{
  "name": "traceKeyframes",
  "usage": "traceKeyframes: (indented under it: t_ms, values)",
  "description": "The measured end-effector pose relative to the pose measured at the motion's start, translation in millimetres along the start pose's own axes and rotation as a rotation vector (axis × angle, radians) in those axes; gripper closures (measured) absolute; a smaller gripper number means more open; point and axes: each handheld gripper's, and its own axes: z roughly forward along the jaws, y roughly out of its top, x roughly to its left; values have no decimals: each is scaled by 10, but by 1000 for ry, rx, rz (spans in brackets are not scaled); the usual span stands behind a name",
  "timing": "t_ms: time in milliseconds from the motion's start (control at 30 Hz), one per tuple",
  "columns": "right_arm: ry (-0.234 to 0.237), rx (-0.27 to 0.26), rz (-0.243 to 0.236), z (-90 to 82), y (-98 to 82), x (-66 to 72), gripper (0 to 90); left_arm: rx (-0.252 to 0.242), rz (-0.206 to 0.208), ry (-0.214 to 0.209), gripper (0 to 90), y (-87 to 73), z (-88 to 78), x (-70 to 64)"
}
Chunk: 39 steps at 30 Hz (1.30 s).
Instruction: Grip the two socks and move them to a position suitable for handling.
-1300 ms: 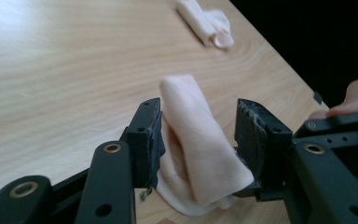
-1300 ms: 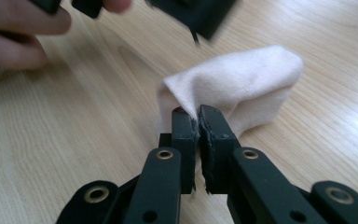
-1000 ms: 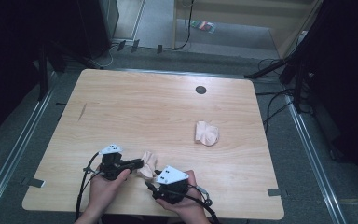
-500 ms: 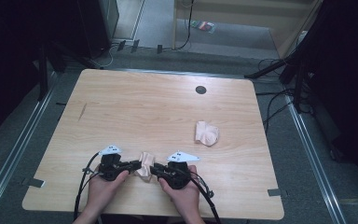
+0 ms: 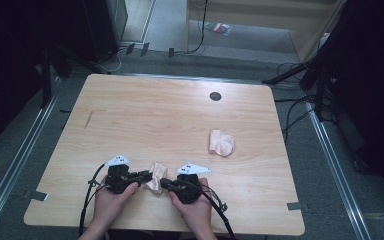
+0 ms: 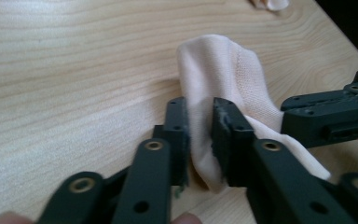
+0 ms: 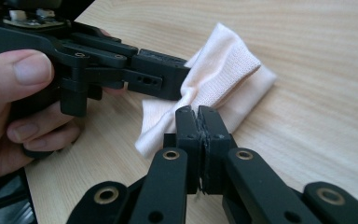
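The right gripper (image 7: 199, 116) has just been closing and is clenched on the near edge of the pale sock (image 7: 223, 77). Directly opposite, the left gripper (image 6: 200, 126) has just been opening; fabric sits between its jaws, slackly pinched. The sock appears light, limp, knitted: grip folded hems, as single layers would likely slip. A second sock (image 5: 221, 142) lies well beyond.
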Motion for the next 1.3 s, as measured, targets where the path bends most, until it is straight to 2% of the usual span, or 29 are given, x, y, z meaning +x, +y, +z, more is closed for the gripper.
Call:
traceKeyframes:
  t_ms: [67, 100, 167, 267, 333, 367, 400, 567, 600, 700, 767, 833, 867, 900, 933, 1000, 1100, 1133, 1200, 1300]
  values:
    - [-9, -21, -23, -132, 50, 8, 892, -45, -3, -28, 638, 17, -51, 22]
    - [-9, -21, -23, -132, 50, 8, 892, -45, -3, -28, 628, 17, -51, 22]
    - [-28, -49, -36, -305, 107, -23, 891, -80, -9, -33, 617, 38, -103, 38]
    - [-46, -51, -52, -457, 141, -92, 892, -78, -11, -24, 619, 42, -113, 55]
    - [-45, -37, -48, -562, 149, -153, 891, -72, -11, -14, 620, 40, -105, 58]
    - [-45, -37, -48, -562, 149, -153, 891, -72, -11, -14, 618, 40, -105, 58]
    - [-60, -27, -56, -640, 142, -194, 891, -75, -10, -11, 617, 44, -92, 44]
    - [-70, 4, -73, -754, 109, -285, 891, -69, 6, -1, 617, 62, -35, -7]
    - [-73, 6, -69, -791, 88, -334, 891, -55, 24, 7, 618, 76, 21, -41]
    - [-86, 16, -69, -820, 63, -374, 891, -40, 40, 5, 613, 92, 73, -80]
    - [-102, 19, -51, -852, 14, -421, 891, -13, 72, 10, 604, 119, 160, -150]
    - [-103, 18, -52, -853, 3, -433, 890, -9, 79, 12, 591, 127, 188, -170]
    - [-120, 25, -54, -860, -28, -452, 890, -2, 109, 31, 581, 145, 238, -221]
    - [-122, 27, -55, -862, -35, -455, 890, -2, 109, 31, 579, 145, 238, -221]
    - [-123, 29, -57, -867, -45, -461, 890, 2, 147, 36, 571, 159, 283, -279]
    - [-123, 28, -58, -873, -57, -469, 890, 5, 165, 35, 572, 174, 338, -331]
    - [-130, 32, -53, -887, -77, -478, 890, 19, 188, 51, 641, 182, 387, -359]
    - [-135, 33, -52, -899, -87, -484, 890, 36, 220, 69, 697, 175, 437, -397]
    - [-143, 27, -46, -929, -100, -490, 890, 44, 233, 75, 845, 172, 457, -414]
    - [-154, 16, -44, -980, -104, -505, 890, 46, 255, 91, 894, 189, 427, -415]
